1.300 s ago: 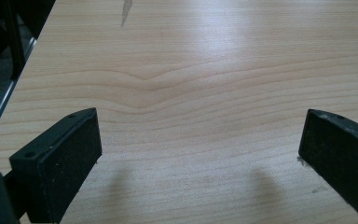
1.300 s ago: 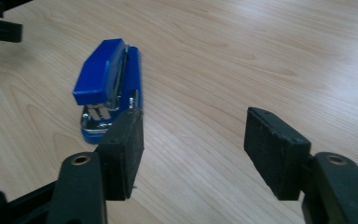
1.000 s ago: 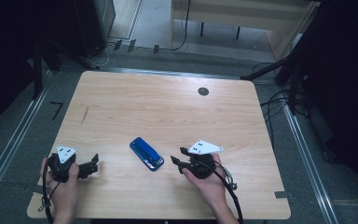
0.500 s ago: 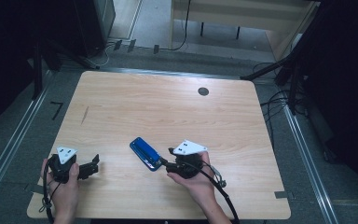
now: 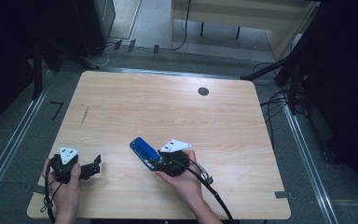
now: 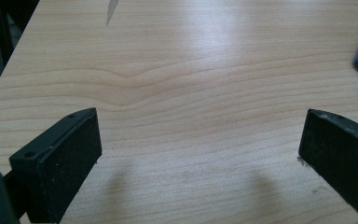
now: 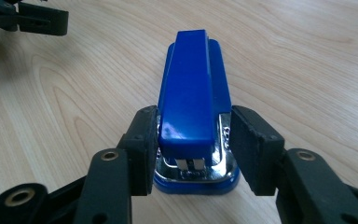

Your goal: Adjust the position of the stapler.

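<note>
While my right gripper (image 7: 193, 149) straddles the rear of the stapler (image 7: 193, 102), its jaws have just been closing: the left pad looks to be touching the stapler's side, the right one just short. The stapler lies flat near the table's (image 5: 168, 107) front edge, between my hands. I judge it stiff, fairly heavy and glossy, so slippery; its sides by the metal hinge should suit the pads. One stapler, two grippers. My left gripper (image 6: 200, 144) rests wide and empty.

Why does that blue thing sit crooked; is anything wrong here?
Nothing looks damaged or spilled. The blue metal-based stapler merely lies diagonally on the pale wooden table, with the right gripper straddling its rear end.
</note>
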Motion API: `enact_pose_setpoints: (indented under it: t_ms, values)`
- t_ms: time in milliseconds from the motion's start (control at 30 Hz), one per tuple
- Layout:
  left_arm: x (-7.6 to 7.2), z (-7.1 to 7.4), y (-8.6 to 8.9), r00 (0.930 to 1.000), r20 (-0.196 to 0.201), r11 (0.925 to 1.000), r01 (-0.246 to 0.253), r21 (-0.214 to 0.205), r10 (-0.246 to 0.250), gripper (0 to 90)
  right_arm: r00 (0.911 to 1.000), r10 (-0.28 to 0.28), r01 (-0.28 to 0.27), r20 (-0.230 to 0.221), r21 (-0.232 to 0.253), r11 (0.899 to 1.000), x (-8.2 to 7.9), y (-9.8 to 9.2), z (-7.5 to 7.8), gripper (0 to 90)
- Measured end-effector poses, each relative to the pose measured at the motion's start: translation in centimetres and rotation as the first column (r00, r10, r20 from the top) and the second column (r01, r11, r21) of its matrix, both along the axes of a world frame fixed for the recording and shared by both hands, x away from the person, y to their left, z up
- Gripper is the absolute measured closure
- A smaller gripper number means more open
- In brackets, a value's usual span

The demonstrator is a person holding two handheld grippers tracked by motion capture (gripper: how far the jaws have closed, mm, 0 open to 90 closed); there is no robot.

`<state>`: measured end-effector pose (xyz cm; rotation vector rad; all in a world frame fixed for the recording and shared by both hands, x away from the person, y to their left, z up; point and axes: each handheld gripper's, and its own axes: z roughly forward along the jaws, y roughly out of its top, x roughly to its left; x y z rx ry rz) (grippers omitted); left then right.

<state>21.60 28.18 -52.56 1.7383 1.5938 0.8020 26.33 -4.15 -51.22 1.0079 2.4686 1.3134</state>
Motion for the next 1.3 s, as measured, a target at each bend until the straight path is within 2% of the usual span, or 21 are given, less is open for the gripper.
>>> enact_pose_setpoints:
  t_ms: [433, 567, 667, 967, 1067, 1300]
  values:
    - [0.0, 0.0, 0.0, 1.0, 0.0, 1.0, 0.005, 0.0, -0.005, 0.0, 0.9996, 0.007, -0.005, 0.027, -0.057, 0.998, 0.9, 2.1, -1.0, 62.4]
    - [0.0, 0.0, 0.0, 1.0, -0.001, 1.0, 0.007, -0.006, -0.007, 0.0, 0.9984, 0.013, -0.01, 0.054, -0.062, 0.998, 1.1, 2.4, -1.4, 63.1]
    - [0.0, 0.0, -0.1, 0.9999, -0.003, 0.9999, 0.012, -0.007, -0.012, 0.0, 0.9965, 0.022, -0.015, 0.081, -0.085, 0.996, 1.0, 2.6, -1.3, 65.0]
    - [0.0, 0.0, -0.3, 0.9998, -0.003, 0.9998, 0.018, -0.009, -0.018, 0.0, 0.9946, 0.038, -0.026, 0.096, -0.118, 0.993, 0.7, 2.6, -1.2, 66.7]
    - [0.0, 0.0, -0.3, 0.9998, -0.001, 0.9988, 0.022, -0.044, -0.022, 0.0, 0.9948, 0.054, -0.043, 0.086, -0.118, 0.992, 0.7, 2.2, -1.2, 66.9]
    - [-0.3, 0.2, -0.8, 0.9992, 0.002, 0.998, 0.041, -0.047, -0.041, 0.0, 0.9931, 0.075, -0.064, 0.09, -0.127, 0.99, 0.3, 1.2, -1.1, 67.0]
